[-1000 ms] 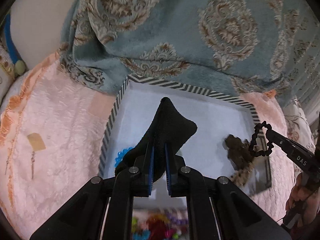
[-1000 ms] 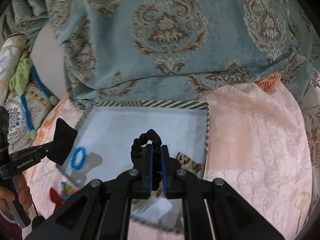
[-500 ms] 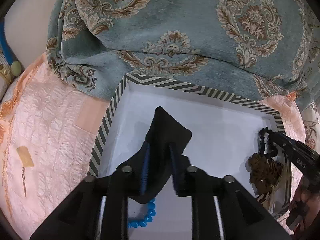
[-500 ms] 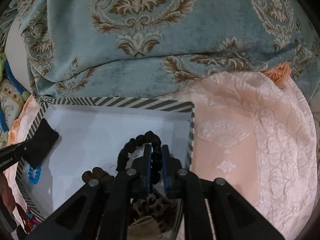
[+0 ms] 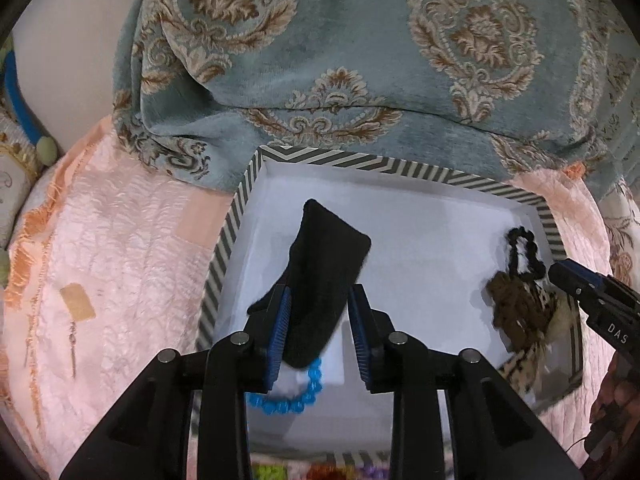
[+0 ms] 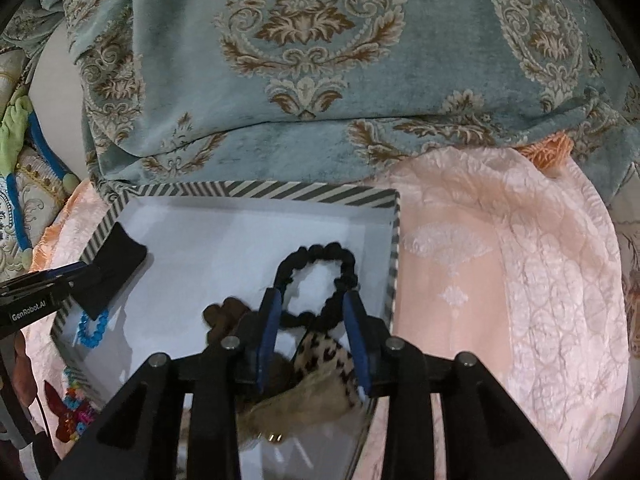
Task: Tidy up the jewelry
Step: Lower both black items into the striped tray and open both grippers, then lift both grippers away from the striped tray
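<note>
A pale pink quilted bedspread with an embossed pattern and an orange fringe covered the surface underneath. Behind it a heavy blue-grey cloth woven with brown and cream damask medallions hung down in folds, its lower edge resting on the pink spread. At the far left a plain off-white surface showed beside the cloth, and next to it lay a cream patterned cushion with blue cord and green trim. The light was soft and even.

Teal damask blanket bunched at back; pink embossed bedcover beneath; blue cord at left.
</note>
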Tool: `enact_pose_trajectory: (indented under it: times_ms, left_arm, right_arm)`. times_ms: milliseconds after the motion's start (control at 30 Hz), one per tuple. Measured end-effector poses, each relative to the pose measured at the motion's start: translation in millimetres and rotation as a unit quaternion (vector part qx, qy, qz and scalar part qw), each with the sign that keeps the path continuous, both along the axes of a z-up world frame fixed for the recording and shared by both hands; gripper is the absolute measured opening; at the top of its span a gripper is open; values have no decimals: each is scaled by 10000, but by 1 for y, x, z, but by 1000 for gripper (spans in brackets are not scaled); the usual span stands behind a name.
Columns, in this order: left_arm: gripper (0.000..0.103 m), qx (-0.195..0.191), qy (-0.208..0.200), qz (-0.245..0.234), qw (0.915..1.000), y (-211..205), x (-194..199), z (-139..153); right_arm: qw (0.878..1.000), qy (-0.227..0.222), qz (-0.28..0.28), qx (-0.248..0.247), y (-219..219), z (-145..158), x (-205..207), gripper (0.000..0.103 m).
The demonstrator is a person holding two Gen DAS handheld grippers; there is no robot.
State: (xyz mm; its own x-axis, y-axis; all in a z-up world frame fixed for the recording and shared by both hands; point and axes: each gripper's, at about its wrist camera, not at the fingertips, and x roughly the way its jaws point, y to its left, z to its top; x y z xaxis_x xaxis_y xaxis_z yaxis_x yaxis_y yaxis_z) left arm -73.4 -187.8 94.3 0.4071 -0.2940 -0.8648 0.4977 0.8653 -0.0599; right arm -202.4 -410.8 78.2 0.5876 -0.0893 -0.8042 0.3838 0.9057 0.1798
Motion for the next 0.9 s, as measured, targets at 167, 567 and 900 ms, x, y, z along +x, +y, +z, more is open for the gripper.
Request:
enact_pose_trajectory:
  times_ms: [167, 567, 900]
  left_arm:
    - [13, 1, -54, -42, 10000, 14, -24, 12]
    - [13, 65, -467, -131, 9988, 58, -96, 36]
    - [13, -118, -438, -99, 9989, 84, -133, 48]
  right_arm:
    - [10000, -16, 68, -68, 20, 13, -20, 43]
    - [9996, -79, 282, 1, 76, 30, -81, 53]
    - [9991, -104, 402, 88, 104, 37, -119, 54]
